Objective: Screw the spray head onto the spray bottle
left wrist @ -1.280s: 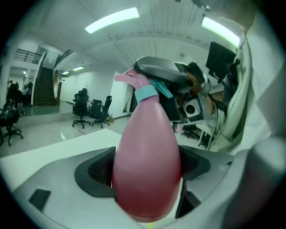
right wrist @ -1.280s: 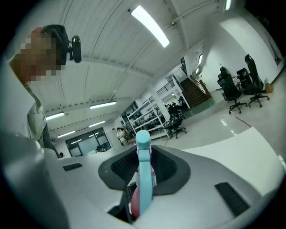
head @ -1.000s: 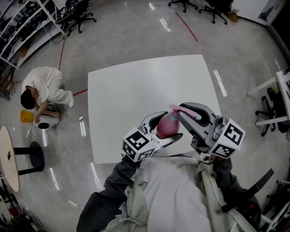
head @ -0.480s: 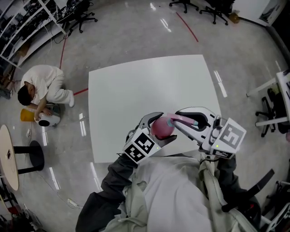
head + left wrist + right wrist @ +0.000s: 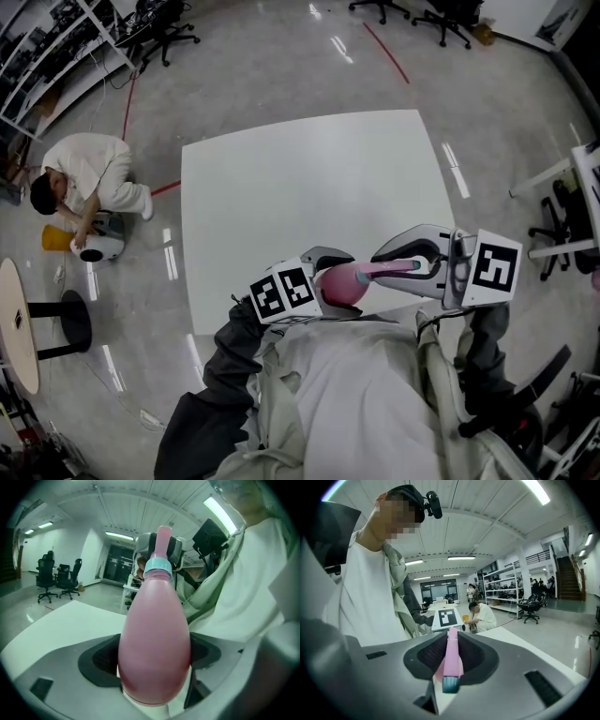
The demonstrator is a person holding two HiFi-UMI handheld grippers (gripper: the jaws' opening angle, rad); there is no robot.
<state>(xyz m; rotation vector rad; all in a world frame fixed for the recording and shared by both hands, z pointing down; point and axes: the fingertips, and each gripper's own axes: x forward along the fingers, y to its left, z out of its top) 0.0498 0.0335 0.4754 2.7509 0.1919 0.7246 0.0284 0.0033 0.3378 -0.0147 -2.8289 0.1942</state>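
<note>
Left gripper (image 5: 328,274) and right gripper (image 5: 398,268) drawn back over near table (image 5: 281,187) edge. Left fingers (image 5: 97,663) clamp spray bottle (image 5: 154,644) belly, likely light, slick; right fingers (image 5: 430,656) pinch stiff spray head (image 5: 451,660).

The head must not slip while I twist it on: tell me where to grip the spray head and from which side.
Grip the spray head by its two flat sides, fingers across the thin body, coming end-on, opposite the spray bottle and roughly in line with its neck. Flat faces should resist twisting slip. The right gripper is shut on it so; the left gripper clamps the bottle.
</note>
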